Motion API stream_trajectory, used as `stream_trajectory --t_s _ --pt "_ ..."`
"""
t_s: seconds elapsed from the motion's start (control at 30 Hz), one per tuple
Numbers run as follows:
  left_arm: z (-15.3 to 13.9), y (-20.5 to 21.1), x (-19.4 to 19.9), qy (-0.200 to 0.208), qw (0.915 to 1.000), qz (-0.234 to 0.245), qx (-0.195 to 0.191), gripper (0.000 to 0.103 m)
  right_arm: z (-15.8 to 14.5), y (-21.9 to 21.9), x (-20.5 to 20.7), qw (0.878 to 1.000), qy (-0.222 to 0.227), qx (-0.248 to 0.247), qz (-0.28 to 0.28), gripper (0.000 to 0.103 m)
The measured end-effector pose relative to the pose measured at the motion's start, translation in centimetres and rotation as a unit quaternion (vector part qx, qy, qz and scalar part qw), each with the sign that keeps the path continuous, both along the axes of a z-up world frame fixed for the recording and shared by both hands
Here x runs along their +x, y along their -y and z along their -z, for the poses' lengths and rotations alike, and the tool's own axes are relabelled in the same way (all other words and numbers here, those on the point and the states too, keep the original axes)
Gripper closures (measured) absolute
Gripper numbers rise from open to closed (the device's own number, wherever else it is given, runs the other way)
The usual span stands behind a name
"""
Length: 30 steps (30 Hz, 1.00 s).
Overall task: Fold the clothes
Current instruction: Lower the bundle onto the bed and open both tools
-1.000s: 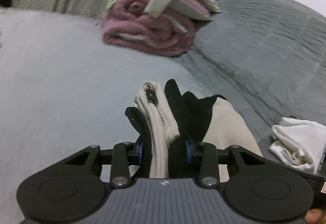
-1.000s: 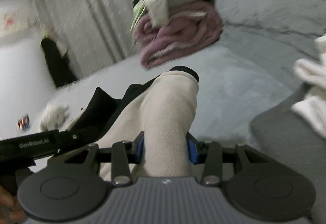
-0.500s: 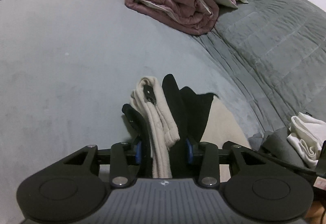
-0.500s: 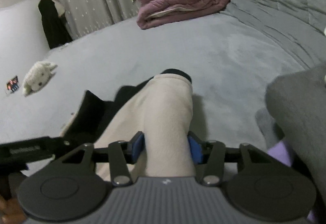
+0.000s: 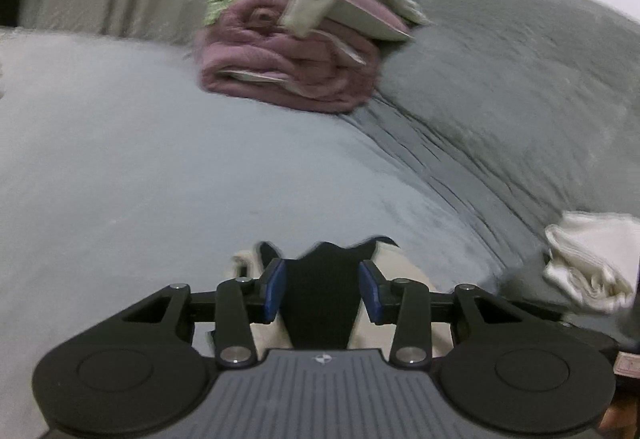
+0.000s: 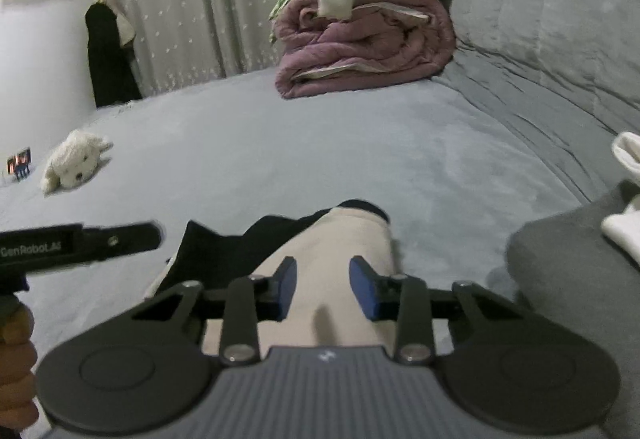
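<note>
Grey bedding (image 6: pixel 360 143) stretches ahead of me to a heap of mauve quilt (image 6: pixel 364 51) and pillows by the curtain, and just under my tools lies the cream-and-black garment (image 6: pixel 340 239), bunched on the bed. Both my left gripper (image 5: pixel 322 285) and my right gripper (image 6: pixel 323 289) stand spread with the cloth showing between their pads, pinching nothing. It looks soft, light and limp, likely to sag and slide out of shape, so I judge an edge or hem through both layers the surest hold.
</note>
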<state>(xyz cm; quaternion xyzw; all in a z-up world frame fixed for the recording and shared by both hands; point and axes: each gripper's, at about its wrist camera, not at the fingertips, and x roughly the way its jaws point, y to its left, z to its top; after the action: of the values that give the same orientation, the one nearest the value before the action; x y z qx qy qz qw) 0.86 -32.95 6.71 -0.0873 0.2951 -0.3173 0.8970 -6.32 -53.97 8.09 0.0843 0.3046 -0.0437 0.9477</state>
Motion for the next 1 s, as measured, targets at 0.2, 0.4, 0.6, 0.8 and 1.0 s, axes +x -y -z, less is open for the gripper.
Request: stream_trajectory --t_s 0.2,0.4,0.6,0.8,1.0 --pt "2.5 2.6 0.2 0.005 0.9954 -0.006 0.095 0.068 1.5 -0.6 0.9 0.999 -0.031 -0.011 0.001 0.073" --pt "2.9 2.4 0.3 -0.007 0.9953 -0.016 0.095 0.069 2.4 -0.5 0.9 0.999 -0.051 -0.005 -0.001 0.073" --pt "3.5 2.9 -0.3 0.007 0.9933 -0.022 0.114 0.07 2.7 -0.7 0.7 0.998 -0.061 -0.009 -0.003 0.074" --pt "2.8 2.7 -0.6 -0.001 0.9926 -0.025 0.119 0.07 2.4 -1.1 0.0 0.998 -0.06 -0.022 -0.003 0.074" --pt "2.2 1.8 -2.2 -0.001 0.9903 -0.049 0.13 0.07 1.7 -1.6 -1.5 0.998 -0.059 -0.036 -0.003 0.074"
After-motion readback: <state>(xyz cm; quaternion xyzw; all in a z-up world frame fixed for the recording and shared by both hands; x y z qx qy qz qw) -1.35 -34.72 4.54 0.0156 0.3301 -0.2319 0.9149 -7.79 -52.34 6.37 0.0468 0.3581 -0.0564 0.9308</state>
